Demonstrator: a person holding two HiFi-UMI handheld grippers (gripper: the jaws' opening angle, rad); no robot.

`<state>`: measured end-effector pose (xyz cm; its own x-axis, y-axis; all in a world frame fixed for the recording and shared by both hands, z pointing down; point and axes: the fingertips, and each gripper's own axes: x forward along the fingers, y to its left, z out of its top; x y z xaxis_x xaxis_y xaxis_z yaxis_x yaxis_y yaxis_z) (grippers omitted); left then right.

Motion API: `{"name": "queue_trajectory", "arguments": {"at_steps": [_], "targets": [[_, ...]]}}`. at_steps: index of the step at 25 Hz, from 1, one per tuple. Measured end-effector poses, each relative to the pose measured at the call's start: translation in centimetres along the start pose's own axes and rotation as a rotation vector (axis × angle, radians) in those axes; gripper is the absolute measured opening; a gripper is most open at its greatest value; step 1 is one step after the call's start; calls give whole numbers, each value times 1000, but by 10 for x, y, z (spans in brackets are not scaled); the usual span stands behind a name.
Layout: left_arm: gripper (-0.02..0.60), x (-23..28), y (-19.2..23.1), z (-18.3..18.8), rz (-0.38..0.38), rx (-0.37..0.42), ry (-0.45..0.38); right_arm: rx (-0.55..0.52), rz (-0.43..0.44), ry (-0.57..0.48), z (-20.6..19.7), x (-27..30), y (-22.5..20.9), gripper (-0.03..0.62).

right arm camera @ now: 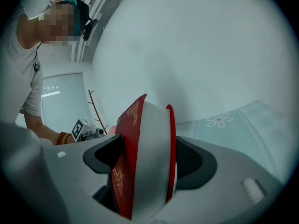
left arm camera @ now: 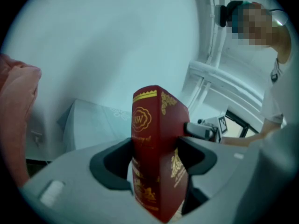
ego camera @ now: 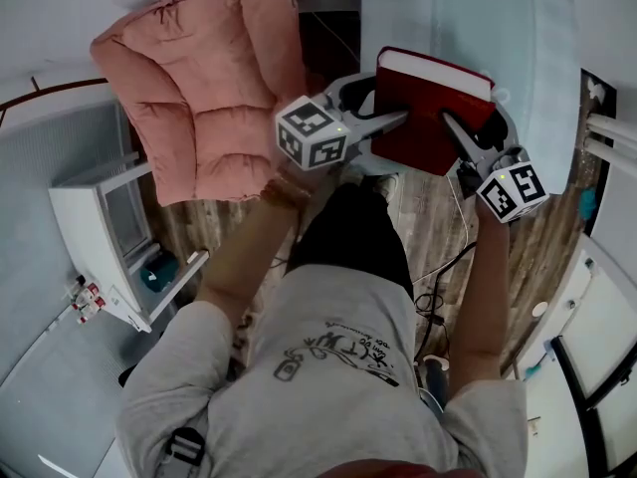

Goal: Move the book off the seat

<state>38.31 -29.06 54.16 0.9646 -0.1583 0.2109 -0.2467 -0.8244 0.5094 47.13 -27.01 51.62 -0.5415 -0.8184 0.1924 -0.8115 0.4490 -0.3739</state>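
A thick red book [ego camera: 433, 118] with gold print stands upright and a little tilted in the air between my two grippers, its cover facing me. My left gripper [ego camera: 383, 103] is shut on the spine side; the left gripper view shows the spine [left arm camera: 156, 157] wedged between both jaws. On the page side my right gripper [ego camera: 480, 129] is shut as well, the white page edge [right arm camera: 149, 162] filling its jaws. The pink cushioned seat [ego camera: 209, 88] lies to the left, apart from the book.
A bed with a pale blue flowered sheet [ego camera: 498, 18] lies just beyond the book. A white cabinet [ego camera: 109, 227] stands at the left. Cables [ego camera: 438, 267] trail over the wooden floor by my legs. White furniture [ego camera: 597, 307] lines the right side.
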Motion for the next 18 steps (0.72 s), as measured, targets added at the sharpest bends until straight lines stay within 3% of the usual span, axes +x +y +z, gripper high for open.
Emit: {"name": "queue_trajectory", "arguments": {"at_steps": [11,18], "targets": [[318,40,75,-5,107,-47,-49,57,-118,46,-17,52,-80,370],[321,55,93,-15,153,-15,-30,105,-196,78,-34,61,-109,371]]}}
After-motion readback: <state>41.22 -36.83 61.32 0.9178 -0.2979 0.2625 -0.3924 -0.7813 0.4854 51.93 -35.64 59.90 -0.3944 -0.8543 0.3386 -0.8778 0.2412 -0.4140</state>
